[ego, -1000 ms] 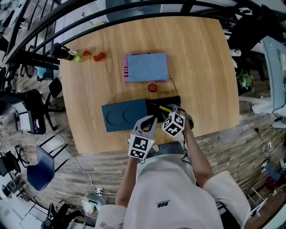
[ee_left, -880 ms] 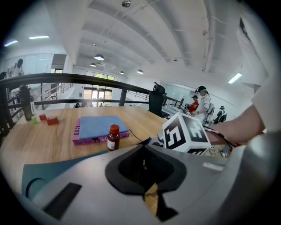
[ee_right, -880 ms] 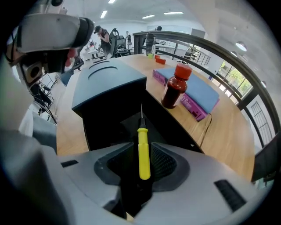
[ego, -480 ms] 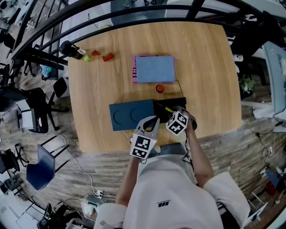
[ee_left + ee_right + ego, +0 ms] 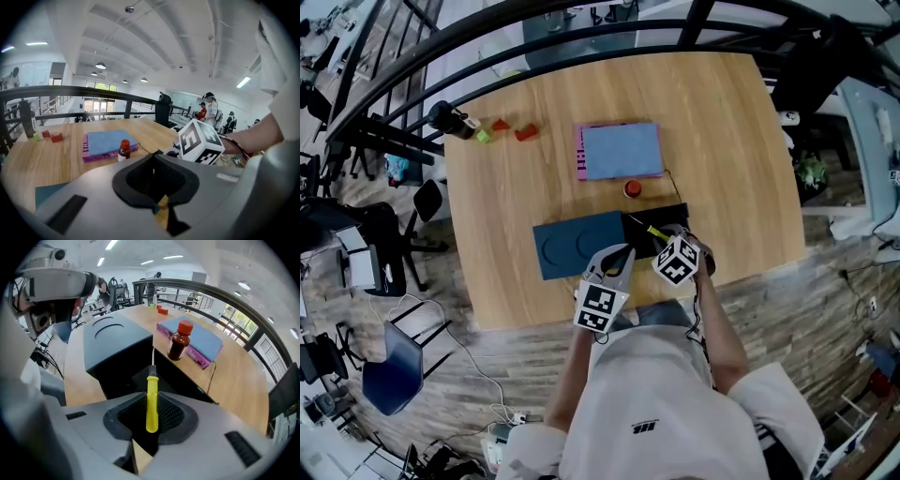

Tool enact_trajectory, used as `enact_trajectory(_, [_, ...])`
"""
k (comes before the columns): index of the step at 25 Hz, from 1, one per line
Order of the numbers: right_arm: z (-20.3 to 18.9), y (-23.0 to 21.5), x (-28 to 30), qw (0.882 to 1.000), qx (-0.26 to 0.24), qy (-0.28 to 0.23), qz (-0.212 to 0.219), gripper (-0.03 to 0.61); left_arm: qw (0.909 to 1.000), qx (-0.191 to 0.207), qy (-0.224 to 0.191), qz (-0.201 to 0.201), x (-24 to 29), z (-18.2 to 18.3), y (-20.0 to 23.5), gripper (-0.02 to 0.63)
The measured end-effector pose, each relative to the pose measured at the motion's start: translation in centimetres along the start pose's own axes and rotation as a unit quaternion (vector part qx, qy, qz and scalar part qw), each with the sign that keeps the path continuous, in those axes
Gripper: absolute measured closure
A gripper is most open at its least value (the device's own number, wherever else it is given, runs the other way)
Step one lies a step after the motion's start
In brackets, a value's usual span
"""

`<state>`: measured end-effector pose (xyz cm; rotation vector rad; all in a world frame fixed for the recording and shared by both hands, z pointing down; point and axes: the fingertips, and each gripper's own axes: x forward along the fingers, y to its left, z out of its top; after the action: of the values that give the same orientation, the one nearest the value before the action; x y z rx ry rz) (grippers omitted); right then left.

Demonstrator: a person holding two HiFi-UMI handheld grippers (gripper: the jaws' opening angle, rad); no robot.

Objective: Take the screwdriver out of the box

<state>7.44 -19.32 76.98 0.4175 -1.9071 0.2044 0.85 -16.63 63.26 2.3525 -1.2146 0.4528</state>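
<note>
The right gripper (image 5: 664,239) has its jaws closed on the yellow handle of the screwdriver (image 5: 152,401), with a pad pressed against each side. In the right gripper view the handle stands in the lower middle of the frame. Its thin metal shaft runs up from there over the open black inside of the box (image 5: 126,376). Whether the tip touches the bottom of the box cannot be made out.

In the head view the box lies at the near edge of the desk (image 5: 722,141), in the lower middle of the frame. Its blue-grey cover (image 5: 577,244) reaches out to the left of the open black part.

The left gripper (image 5: 616,255) sits just left of the right one, at the near edge of the cover. Its jaws are together with nothing between them.

Behind the box, toward the middle of the frame, stands a small brown bottle (image 5: 632,188) with a red cap. Just beyond it lies a pink book (image 5: 622,150) with a blue top. Small red and green blocks (image 5: 511,131) sit at the desk's upper left corner.
</note>
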Motion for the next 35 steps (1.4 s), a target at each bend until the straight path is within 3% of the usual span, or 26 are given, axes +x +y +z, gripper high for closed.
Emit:
enact_trajectory(8, [1.0, -0.9, -5.1, 0.996, 0.057, -0.063, -0.041, 0.515, 0.9994, 0.024, -0.015, -0.021, -0.3, 1.5, -0.6, 0.598])
enact_trajectory(17, [2.0, -1.9, -13.0, 0.976, 0.105, -0.161, -0.104, 0.515, 0.9967, 0.060, -0.037, -0.040, -1.3, 4.3, -1.5, 0.598])
enact_trajectory(28, [2.7, -1.8, -21.6, 0.930, 0.166, -0.291, -0.152, 0.517, 0.9916, 0.090, -0.081, -0.045, -3.8, 8.3, -2.8, 0.598])
enact_trajectory(35, [2.9, -1.3, -24.5, 0.910, 0.179, -0.337, -0.162, 0.517, 0.9888, 0.103, -0.098, -0.046, -4.9, 9.7, -2.9, 0.598])
